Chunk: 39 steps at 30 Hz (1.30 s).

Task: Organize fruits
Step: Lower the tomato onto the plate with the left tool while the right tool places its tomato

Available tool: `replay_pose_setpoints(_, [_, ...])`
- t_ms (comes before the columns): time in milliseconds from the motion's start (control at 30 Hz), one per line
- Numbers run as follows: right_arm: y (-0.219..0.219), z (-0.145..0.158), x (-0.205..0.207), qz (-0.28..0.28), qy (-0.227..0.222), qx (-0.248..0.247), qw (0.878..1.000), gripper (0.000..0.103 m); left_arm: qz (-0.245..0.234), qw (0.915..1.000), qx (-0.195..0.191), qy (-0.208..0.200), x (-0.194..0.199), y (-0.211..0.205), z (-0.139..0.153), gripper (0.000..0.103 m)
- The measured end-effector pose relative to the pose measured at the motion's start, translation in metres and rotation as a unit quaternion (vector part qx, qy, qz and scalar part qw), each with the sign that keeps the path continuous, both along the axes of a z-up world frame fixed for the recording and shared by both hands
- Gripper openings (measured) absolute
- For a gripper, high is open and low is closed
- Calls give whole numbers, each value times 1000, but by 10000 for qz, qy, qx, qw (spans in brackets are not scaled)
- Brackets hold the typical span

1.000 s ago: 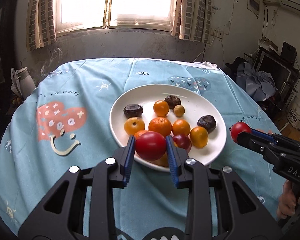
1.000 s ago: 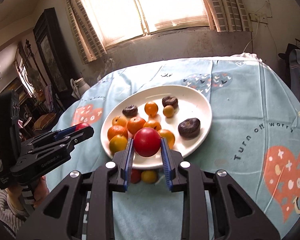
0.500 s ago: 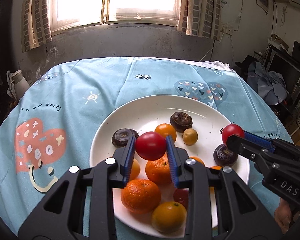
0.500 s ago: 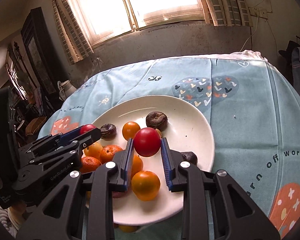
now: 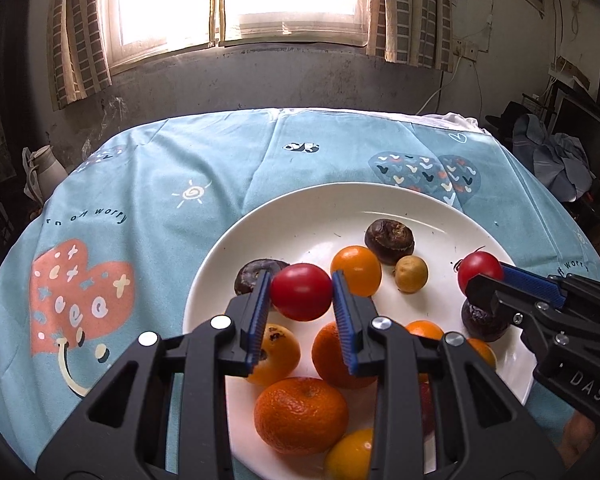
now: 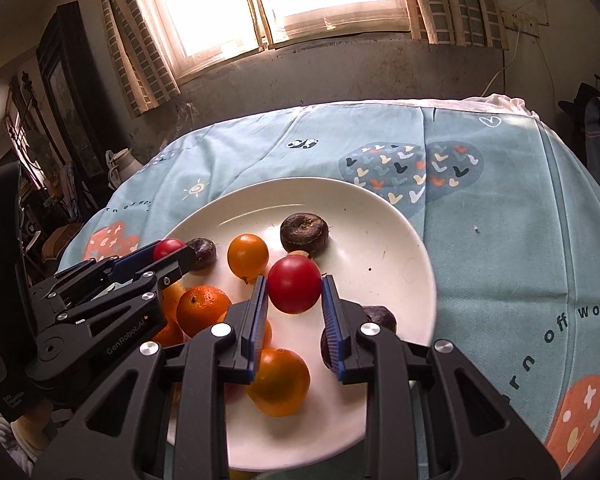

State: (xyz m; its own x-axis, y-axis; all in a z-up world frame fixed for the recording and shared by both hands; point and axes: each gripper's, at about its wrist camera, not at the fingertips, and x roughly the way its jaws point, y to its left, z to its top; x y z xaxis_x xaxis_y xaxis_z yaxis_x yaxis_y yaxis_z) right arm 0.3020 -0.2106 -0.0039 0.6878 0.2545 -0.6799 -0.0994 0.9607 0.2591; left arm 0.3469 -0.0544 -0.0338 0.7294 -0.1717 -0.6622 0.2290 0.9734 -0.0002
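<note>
A white plate point(image 5: 320, 208) on the blue tablecloth holds several oranges point(image 5: 300, 414), dark brown fruits point(image 5: 389, 234) and a small tan fruit point(image 5: 410, 274). My left gripper point(image 5: 301, 298) is shut on a red tomato point(image 5: 301, 292) above the plate's left part; it also shows in the right wrist view point(image 6: 172, 254). My right gripper point(image 6: 294, 294) is shut on a second red tomato point(image 6: 294, 284) above the plate point(image 6: 380, 240); in the left wrist view this gripper point(image 5: 488, 276) is at the right with its tomato point(image 5: 479, 266).
The round table point(image 5: 160, 184) has a light blue printed cloth. A white jug point(image 5: 44, 170) stands beyond its far left edge. A window and grey wall lie behind; clothes and furniture point(image 5: 560, 160) are at the right. Dark cabinets point(image 6: 60, 92) stand at left.
Both grippers have moved forward over the plate, each still holding its tomato; the plate and fruits now look closer and lower in both views.
</note>
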Motion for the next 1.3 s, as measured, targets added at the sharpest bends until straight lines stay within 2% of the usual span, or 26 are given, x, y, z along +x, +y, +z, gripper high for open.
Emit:
replay_pose_setpoints(300, [1, -1, 0, 16, 12, -16, 10000, 27, 24, 9993, 246, -274, -6, -6, 1, 31])
replay_pose_setpoints(600, [2, -6, 3, 54, 140, 7, 9999, 28, 79, 9989, 318, -343, -7, -7, 0, 32])
replay_pose_setpoints(633, [2, -7, 3, 48, 150, 5, 9999, 28, 80, 9987, 341, -371, -8, -7, 0, 33])
replay_pose_setpoints(733, [2, -7, 3, 48, 154, -14, 9999, 28, 147, 9978, 386, -517, -11, -6, 3, 45])
replay_pose_setpoints(833, [2, -6, 2, 55, 148, 7, 9999, 28, 128, 9979, 346, -523, -12, -5, 6, 45])
replay_pose_setpoints(933, [2, -5, 2, 68, 155, 8, 9999, 28, 209, 9968, 411, -653, -15, -4, 9, 61])
replay_pose_setpoints(1167, [1, 3, -1, 79, 65, 27, 9999, 28, 245, 9972, 267, -661, -17, 4, 20, 61])
replay_pose_setpoints(1200, [1, 4, -2, 79, 40, 29, 10000, 28, 266, 9973, 217, -642, -16, 7, 22, 62])
replay_pose_setpoints(1267, [1, 7, -3, 86, -8, 38, 10000, 28, 334, 9976, 89, -603, -15, 13, 26, 72])
replay_pose_setpoints(1300, [1, 9, -4, 97, -34, 46, 9999, 28, 366, 9975, 24, -599, -16, 17, 27, 72])
